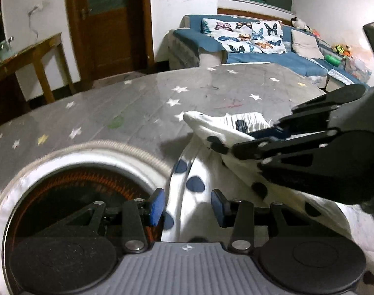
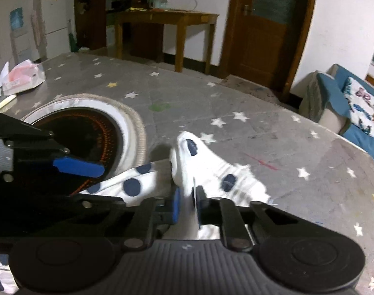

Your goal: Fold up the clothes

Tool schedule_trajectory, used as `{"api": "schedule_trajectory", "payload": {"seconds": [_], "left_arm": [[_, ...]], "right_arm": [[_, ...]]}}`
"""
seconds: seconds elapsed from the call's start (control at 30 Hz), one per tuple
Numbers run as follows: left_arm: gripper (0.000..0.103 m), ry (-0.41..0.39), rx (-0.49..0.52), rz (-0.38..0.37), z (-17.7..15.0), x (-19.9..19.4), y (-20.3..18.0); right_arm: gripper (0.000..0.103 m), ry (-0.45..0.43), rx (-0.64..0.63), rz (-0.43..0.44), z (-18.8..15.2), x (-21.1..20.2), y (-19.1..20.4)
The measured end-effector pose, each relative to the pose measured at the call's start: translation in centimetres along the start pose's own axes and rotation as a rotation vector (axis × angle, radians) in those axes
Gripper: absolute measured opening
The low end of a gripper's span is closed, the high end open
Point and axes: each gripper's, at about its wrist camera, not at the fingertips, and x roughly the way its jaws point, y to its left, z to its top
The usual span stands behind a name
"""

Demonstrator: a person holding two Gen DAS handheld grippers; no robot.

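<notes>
Polka-dot garment (image 2: 206,169) in right hand-held gripper (image 2: 186,205)

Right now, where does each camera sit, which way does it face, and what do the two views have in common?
Left wrist: rides the left gripper, facing across the star-print table toward a blue sofa; its open fingers straddle the polka-dot garment, and the right gripper enters from the right.
Right wrist: rides the right gripper, facing a wooden door and side table; its fingers pinch the garment, and the left gripper enters from the left.
Shared: garment, star table, round stove inset, door, sofa.
</notes>
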Motion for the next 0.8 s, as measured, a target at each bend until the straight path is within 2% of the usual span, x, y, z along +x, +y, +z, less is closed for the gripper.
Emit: {"api": "schedule_trajectory", "payload": {"seconds": [0.33,0.57,0.8], "left_arm": [[0.044,-0.018,0.035,-0.035,1.9,2.9,-0.8],[0.044,-0.048,0.026,-0.024,3.4,4.7,-1.0],[0.044,-0.048,0.019,-0.049,4.2,6.2,-1.1]], "right_arm": [[0.004,-0.041,0.036,-0.044,-0.6,-2.2,-3.0],[0.003,-0.041,0.111,-0.115,-1.8,-3.2,-6.1],[0.004,-0.022,0.167,-0.207,-3.7,-4.4,-9.2]]}}
